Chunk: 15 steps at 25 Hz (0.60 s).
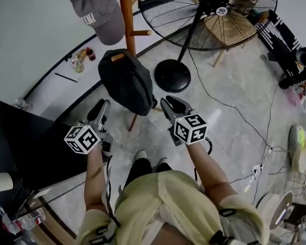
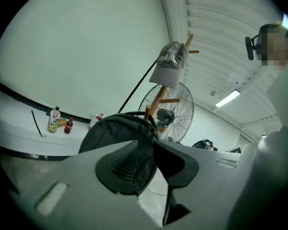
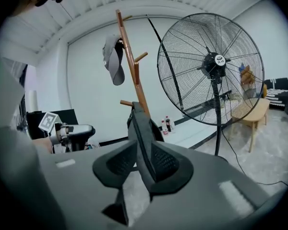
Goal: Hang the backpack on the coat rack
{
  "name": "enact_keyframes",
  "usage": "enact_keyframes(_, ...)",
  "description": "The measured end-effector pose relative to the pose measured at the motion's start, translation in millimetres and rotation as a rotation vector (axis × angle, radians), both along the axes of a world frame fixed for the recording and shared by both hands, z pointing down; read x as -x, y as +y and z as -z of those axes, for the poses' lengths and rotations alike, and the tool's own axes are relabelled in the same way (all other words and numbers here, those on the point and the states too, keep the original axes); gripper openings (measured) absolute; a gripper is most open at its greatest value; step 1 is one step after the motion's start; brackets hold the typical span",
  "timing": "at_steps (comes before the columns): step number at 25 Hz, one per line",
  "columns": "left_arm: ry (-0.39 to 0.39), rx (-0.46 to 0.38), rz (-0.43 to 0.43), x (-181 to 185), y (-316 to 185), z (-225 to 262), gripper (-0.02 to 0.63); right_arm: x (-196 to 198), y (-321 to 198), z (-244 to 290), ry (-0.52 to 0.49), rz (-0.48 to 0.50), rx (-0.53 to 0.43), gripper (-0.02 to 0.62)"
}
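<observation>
Standing at left, the left gripper [image 1: 103,106] is level with the lower part of the backpack [image 1: 125,80], just beside its left edge and apart from it. Its jaws stand narrowly apart with nothing pressed between them; the left gripper view shows the backpack's dark body beyond the gap. The backpack hangs by its top from a lower peg [image 1: 117,57] of the wooden coat rack [image 1: 126,14], with a grey cap [image 1: 99,9] on the rack above it. At the backpack's right edge, the right gripper [image 1: 168,102] is clamped on a dark strap [image 3: 140,128] of the backpack. Farther right stands a large fan [image 1: 209,14].
</observation>
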<state>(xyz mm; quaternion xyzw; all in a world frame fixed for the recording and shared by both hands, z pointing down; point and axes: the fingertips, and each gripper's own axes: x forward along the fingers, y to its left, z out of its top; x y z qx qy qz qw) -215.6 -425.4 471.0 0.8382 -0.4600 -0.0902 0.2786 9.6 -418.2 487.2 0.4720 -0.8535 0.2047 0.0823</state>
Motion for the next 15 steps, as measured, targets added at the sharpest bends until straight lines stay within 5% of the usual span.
enact_keyframes(8, 0.044, 0.026, 0.067, -5.8, 33.8, 11.4, -0.011, -4.4, 24.4, 6.5, -0.037, 0.047, -0.009, 0.071)
enact_keyframes(15, 0.033, 0.057, 0.1, -9.1, 59.8, 10.4, -0.011, -10.9, 37.0, 16.6, -0.06, 0.066, -0.036, 0.013)
